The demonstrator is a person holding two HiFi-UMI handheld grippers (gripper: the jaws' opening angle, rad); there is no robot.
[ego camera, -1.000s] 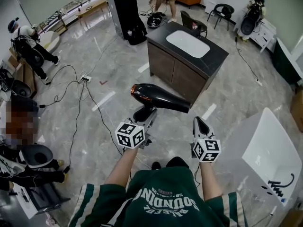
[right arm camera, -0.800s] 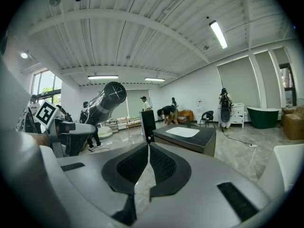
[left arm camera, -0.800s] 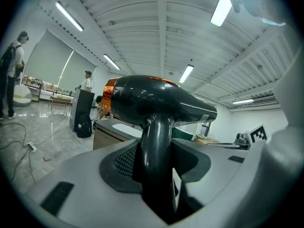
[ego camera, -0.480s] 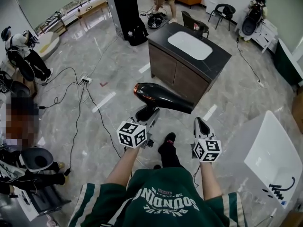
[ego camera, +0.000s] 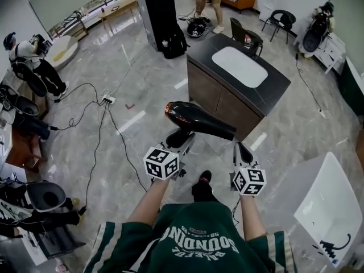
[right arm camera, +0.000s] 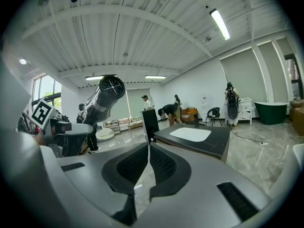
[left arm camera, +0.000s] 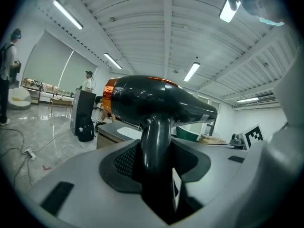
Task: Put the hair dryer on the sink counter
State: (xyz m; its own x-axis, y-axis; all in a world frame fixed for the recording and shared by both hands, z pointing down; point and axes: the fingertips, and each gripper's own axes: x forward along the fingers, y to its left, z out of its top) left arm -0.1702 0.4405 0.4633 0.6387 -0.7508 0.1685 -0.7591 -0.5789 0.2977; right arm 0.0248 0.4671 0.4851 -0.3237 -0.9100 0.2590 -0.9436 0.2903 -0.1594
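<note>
The left hand-held gripper (ego camera: 180,141) (left arm camera: 156,161) is pinching the handle of the hair dryer (ego camera: 199,120) (left arm camera: 156,103); in the left gripper view the dark pads press on either side of the black handle, which rises upright between them. The dryer's glossy black body sits above the jaws in mid-air near the centre of the head view, its orange-ringed end toward the left of the frame and its barrel reaching right. The right hand-held gripper (ego camera: 242,150) (right arm camera: 148,164) is pressed together with nothing between its pads, and is carried just to the right of the dryer, which appears in the upper left of the right gripper view (right arm camera: 105,99). Beyond both, in the upper right of the head view, stands the sink cabinet with its dark tabletop (ego camera: 278,90) and a white basin (ego camera: 239,66) set into it; the dryer is apart from it, over the grey marble floor (ego camera: 142,90). Black cables (ego camera: 96,118) trail across the floor at left. A white bathtub (ego camera: 330,209) occupies the lower right corner.
</note>
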